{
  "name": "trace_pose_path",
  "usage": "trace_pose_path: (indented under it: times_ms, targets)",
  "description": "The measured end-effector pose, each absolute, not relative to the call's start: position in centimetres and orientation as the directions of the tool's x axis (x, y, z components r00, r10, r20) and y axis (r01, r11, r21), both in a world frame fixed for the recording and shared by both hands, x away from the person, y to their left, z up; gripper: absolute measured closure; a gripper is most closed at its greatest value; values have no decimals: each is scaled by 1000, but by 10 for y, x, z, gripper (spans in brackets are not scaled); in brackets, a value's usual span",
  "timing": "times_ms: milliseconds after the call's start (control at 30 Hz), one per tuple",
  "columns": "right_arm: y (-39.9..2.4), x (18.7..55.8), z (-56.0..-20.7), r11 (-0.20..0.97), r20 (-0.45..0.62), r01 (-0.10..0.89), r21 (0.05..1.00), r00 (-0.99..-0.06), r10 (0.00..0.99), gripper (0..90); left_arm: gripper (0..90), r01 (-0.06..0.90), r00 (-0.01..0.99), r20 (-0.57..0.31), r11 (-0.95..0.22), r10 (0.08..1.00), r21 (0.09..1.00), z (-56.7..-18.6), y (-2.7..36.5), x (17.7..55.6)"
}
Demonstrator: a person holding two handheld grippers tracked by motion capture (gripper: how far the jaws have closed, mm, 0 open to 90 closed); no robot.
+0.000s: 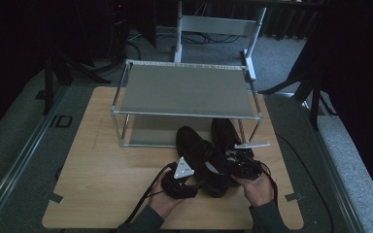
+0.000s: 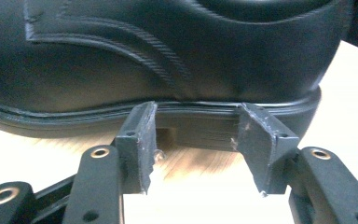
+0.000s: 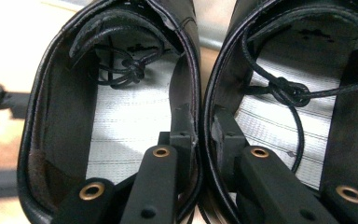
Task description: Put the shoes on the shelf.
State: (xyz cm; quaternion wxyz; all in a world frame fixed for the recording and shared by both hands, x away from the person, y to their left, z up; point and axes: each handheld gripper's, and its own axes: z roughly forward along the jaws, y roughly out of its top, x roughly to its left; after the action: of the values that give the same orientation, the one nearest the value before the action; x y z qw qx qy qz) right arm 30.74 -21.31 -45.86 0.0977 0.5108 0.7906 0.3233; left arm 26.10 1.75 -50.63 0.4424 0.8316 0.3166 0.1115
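Two black leather lace-up shoes stand side by side on the wooden table, the left shoe (image 1: 199, 148) (image 3: 42, 121) and the right shoe (image 1: 222, 132) (image 3: 349, 93). My right gripper (image 1: 234, 164) (image 3: 203, 128) has one jaw inside each shoe at the heel end and is shut on their two touching inner walls. My left gripper (image 1: 194, 187) (image 2: 198, 140) is open, its fingertips (image 2: 142, 126) against the sole edge of the left shoe (image 2: 168, 56) near the heel, with nothing between them.
A two-tier metal shoe rack (image 1: 184, 90) stands just behind the shoes, their toes pointing toward its lower shelf. The wooden table (image 1: 102, 170) has bare room at the left and along the front. Dark stands and cables lie beyond.
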Motion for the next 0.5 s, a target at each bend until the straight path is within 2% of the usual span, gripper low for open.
trace_pose_path:
  times_ms: [200,500]
  targets:
    - [-206,314,-457,267,144,736,622,-443,885,813,422,415,768,-58,-428,638,803,-505,17,253]
    - [-201,321,-450,251,132,718,649,-431,893,813,357,436,751,-68,-416,657,798,-506,15,257]
